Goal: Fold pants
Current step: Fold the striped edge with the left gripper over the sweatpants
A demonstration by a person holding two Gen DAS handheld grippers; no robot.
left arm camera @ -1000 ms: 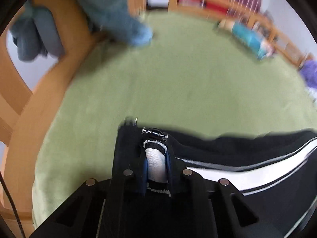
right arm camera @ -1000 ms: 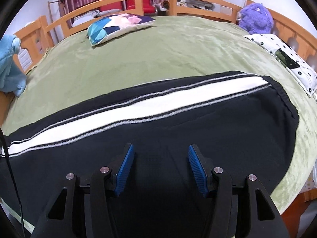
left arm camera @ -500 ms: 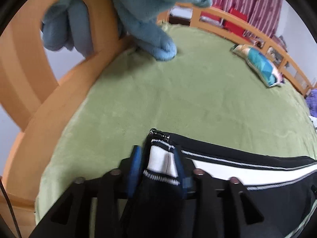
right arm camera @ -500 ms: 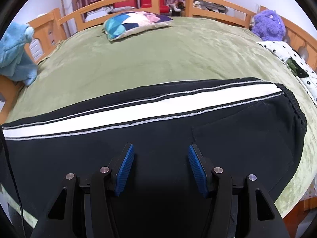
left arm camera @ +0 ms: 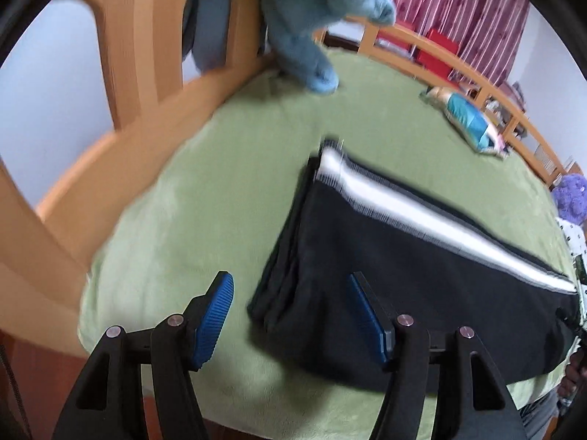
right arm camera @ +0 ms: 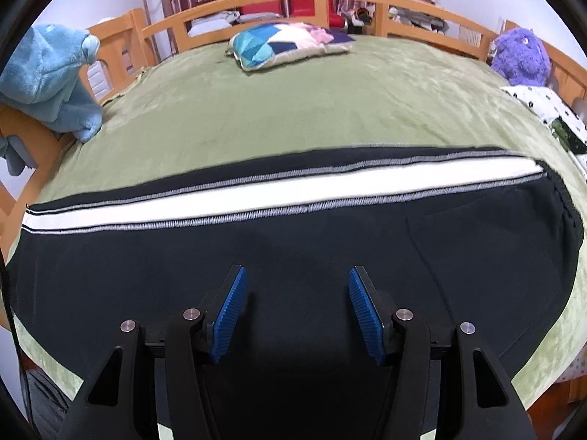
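Note:
Black pants with a white side stripe lie flat and lengthwise on the green bed cover. In the left wrist view the pants show their leg cuff end toward the left. My left gripper is open and empty, raised above the cuff corner. My right gripper is open and empty, hovering over the middle of the pants. The waistband lies at the right.
A blue plush toy leans on the wooden bed rail at the left. A patterned pillow lies at the far side. A purple plush and a spotted cloth sit at the right.
My left gripper has let go of the leg cuff, opened and pulled back and up. The cuff now lies on the bed. My right gripper stays open and has moved back slightly.

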